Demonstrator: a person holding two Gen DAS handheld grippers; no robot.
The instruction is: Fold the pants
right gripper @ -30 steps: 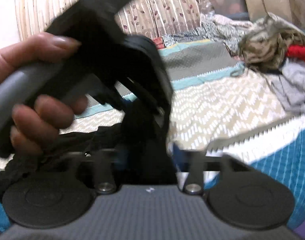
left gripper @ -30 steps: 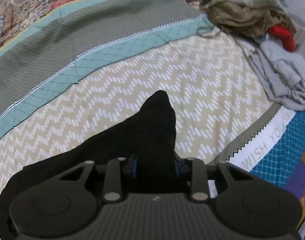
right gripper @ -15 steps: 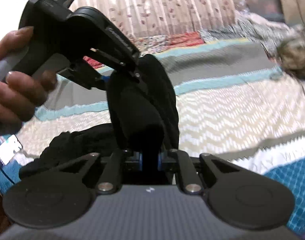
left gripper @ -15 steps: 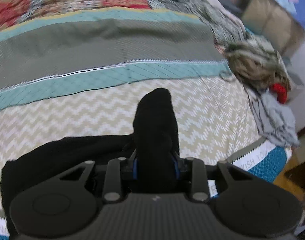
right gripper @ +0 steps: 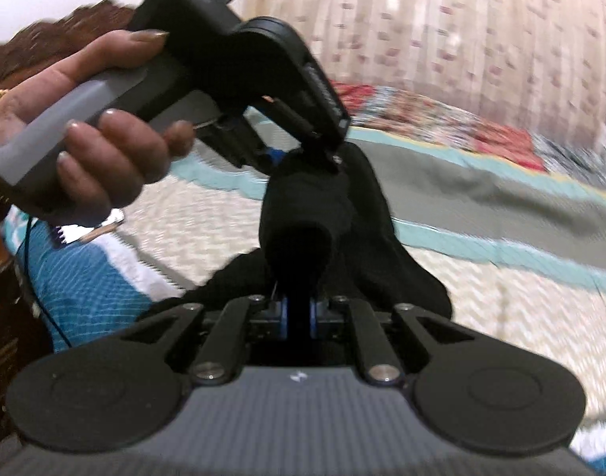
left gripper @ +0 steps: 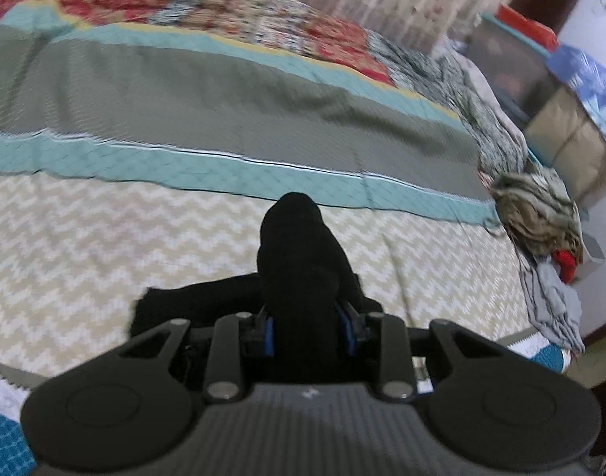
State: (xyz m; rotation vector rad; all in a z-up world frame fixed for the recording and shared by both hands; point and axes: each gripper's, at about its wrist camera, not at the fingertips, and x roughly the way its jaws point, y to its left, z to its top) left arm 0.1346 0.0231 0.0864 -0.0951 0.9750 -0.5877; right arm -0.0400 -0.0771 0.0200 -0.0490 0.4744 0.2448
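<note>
The black pants (left gripper: 299, 261) are bunched between my left gripper's (left gripper: 307, 329) jaws, which are shut on them; the rest hangs down to the bed (left gripper: 191, 301). In the right wrist view my right gripper (right gripper: 299, 313) is shut on another part of the black pants (right gripper: 303, 214). The left gripper (right gripper: 303, 146), held by a hand (right gripper: 88, 150), grips the same cloth just above and ahead. The pants are lifted above the quilt, and the cloth hides both sets of fingertips.
A patterned quilt (left gripper: 104, 246) with cream zigzag, teal and grey bands covers the bed. A pile of clothes (left gripper: 541, 214) with a red item and a grey garment (left gripper: 556, 301) lies at the right edge. Boxes (left gripper: 560, 135) stand beyond the bed. A curtain (right gripper: 461, 31) hangs behind.
Both grippers have lifted and swung with the pants; the views now look further up the bed. Less black cloth lies on the quilt. Both stay shut on the pants.
</note>
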